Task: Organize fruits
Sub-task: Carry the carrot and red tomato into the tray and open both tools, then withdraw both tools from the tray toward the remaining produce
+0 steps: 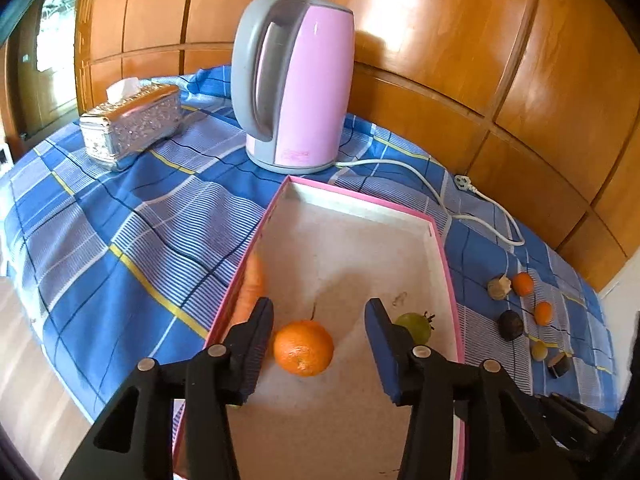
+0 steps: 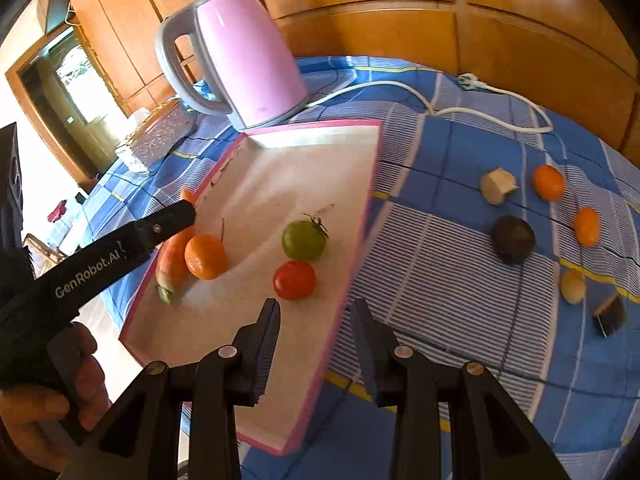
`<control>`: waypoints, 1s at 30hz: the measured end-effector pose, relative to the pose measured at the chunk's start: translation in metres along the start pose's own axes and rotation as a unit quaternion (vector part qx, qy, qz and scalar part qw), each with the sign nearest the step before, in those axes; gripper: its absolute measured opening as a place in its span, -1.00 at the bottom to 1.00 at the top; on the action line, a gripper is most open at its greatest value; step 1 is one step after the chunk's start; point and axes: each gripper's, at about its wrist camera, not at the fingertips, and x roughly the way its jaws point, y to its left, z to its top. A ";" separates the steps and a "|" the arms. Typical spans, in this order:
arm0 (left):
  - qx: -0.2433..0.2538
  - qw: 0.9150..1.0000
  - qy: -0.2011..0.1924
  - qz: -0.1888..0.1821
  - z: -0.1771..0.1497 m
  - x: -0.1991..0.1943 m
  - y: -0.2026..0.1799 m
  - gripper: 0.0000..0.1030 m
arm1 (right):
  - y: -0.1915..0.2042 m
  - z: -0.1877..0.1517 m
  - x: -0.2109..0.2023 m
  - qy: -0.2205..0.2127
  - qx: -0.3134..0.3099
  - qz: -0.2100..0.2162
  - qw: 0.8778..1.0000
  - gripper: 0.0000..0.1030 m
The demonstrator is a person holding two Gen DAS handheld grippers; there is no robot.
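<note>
A pink-rimmed white tray point(image 1: 360, 208) lies on the blue checked cloth. My left gripper point(image 1: 320, 340) stands open low over the tray. An orange point(image 1: 303, 348) rests on the tray floor between its fingers, close to the left pad. A carrot point(image 1: 250, 288) lies along the tray's left wall. A green tomato point(image 1: 416, 324) shows behind the right finger. My right gripper point(image 2: 316, 344) is open and holds nothing, over the tray's near right rim point(image 2: 352, 264). Just ahead of it sit a red tomato point(image 2: 294, 280) and the green tomato point(image 2: 304, 240). Several small fruits point(image 2: 548, 182) lie on the cloth to the right.
A pink kettle point(image 1: 296, 80) stands just behind the tray, its white cord point(image 1: 440, 196) trailing right to a loose plug. A silver tissue box point(image 1: 132, 124) sits at the back left. A wooden panelled wall closes the back. A hand point(image 2: 40, 400) holds the left gripper.
</note>
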 end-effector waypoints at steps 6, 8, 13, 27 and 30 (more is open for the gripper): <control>0.019 1.000 -0.002 -0.012 -0.007 -0.011 -0.013 -0.06 | -0.002 -0.004 -0.012 -0.019 0.002 -0.013 1.000 -0.28; 0.032 0.999 -0.001 -0.021 -0.011 -0.014 -0.023 -0.04 | -0.004 -0.006 -0.015 -0.024 0.005 -0.018 1.000 -0.28; 0.062 0.997 0.013 -0.039 -0.023 -0.014 -0.045 -0.03 | -0.013 -0.010 -0.019 -0.031 0.017 -0.024 0.999 -0.28; 0.093 0.994 0.027 -0.045 -0.037 -0.014 -0.069 -0.02 | -0.049 -0.026 -0.033 -0.046 0.057 -0.073 0.995 -0.28; 0.104 0.993 0.032 -0.051 -0.042 -0.013 -0.077 -0.02 | -0.061 -0.030 -0.037 -0.048 0.070 -0.089 0.992 -0.28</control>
